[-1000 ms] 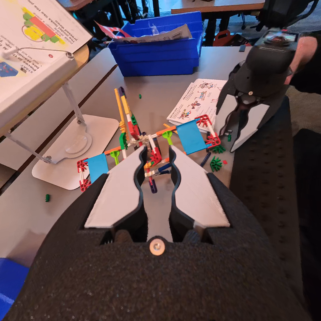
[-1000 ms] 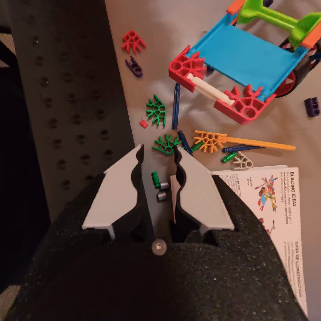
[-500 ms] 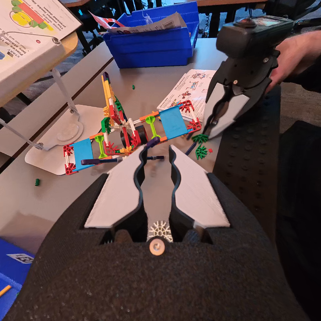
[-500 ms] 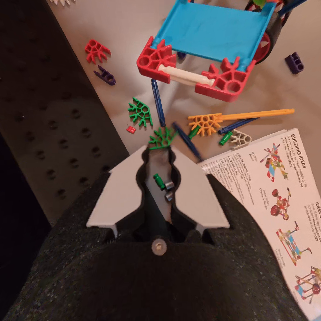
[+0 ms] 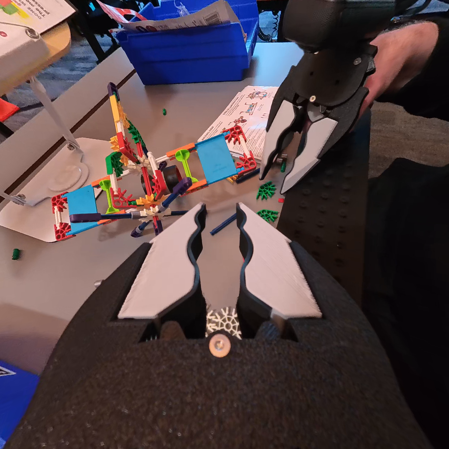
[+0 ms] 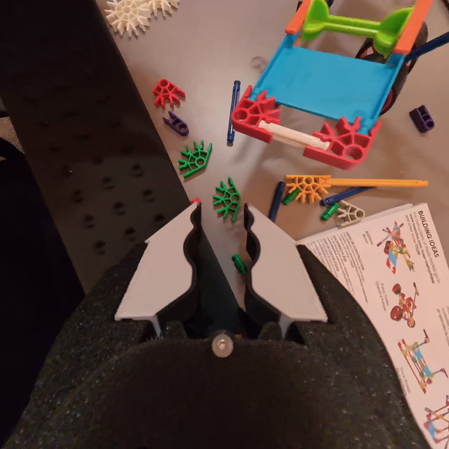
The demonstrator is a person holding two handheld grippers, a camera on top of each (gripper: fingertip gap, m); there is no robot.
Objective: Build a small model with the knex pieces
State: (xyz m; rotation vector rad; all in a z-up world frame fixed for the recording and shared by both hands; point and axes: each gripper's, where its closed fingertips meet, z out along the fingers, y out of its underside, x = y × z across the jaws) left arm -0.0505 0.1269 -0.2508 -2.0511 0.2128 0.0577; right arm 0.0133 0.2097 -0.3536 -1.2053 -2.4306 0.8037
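Observation:
A colourful rod-and-connector model with two blue panels stands on the grey table. My left gripper is open and empty, just short of the model, with a dark blue rod lying on the table between its fingertips. A white snowflake connector lies under its base. My right gripper is open and empty, and also shows in the left wrist view. A green connector lies just ahead of its fingertips, and a small green peg lies between its fingers. The model's blue panel is ahead of it to the right.
Loose parts lie around: another green connector, a red connector, a purple clip, an orange connector with a rod. A printed booklet lies right, a black perforated mat left. A blue bin and a white stand are behind. Tip to tip, the grippers are about 15 cm apart.
My left gripper has drawn back from the model, which it reached around a second ago. My right gripper has turned and pulled back a little from the green connector; its jaws stand slightly wider.

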